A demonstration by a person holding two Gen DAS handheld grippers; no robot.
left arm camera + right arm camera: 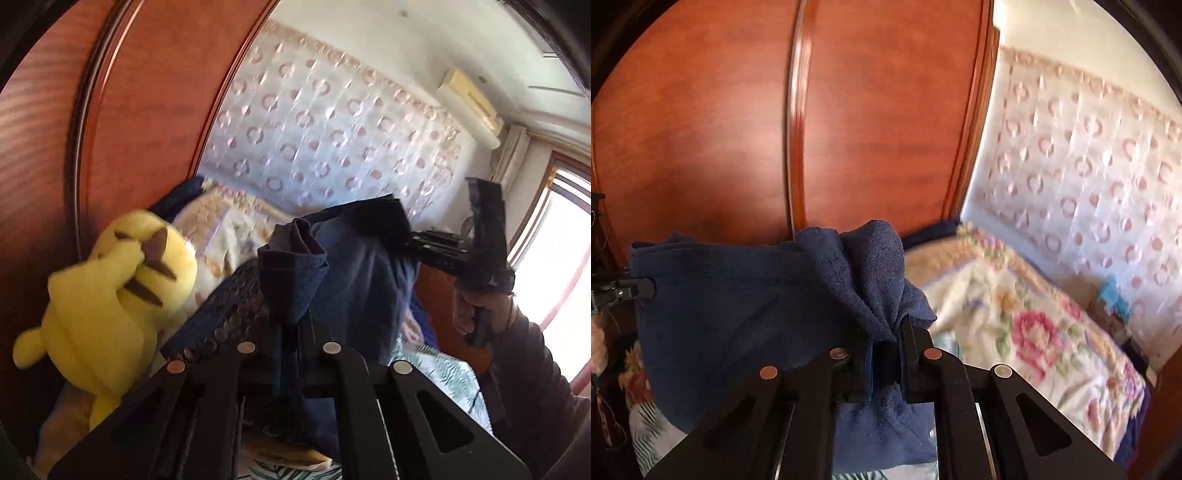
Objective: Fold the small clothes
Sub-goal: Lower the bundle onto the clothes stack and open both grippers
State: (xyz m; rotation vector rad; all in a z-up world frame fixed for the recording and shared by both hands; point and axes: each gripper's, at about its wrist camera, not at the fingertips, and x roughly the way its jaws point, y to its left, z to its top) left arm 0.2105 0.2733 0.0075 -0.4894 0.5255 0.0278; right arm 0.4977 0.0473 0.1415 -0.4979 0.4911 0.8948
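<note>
There is one blue cloth (738, 295) and it hangs in the air between two grippers. The left gripper (286, 325) is pinched tight on one bunched corner. The right gripper (888, 343) is pinched tight on the other corner. The cloth is stretched above the bed (1034, 332), close to the brown wooden board (701, 129). Only the left view shows one yellow soft toy (110, 295) and the person's hand (469, 310). Only the right view shows the flowery blanket clearly.

Garment (738, 314) hangs between both claws; plush toy (110, 295) left.
</note>
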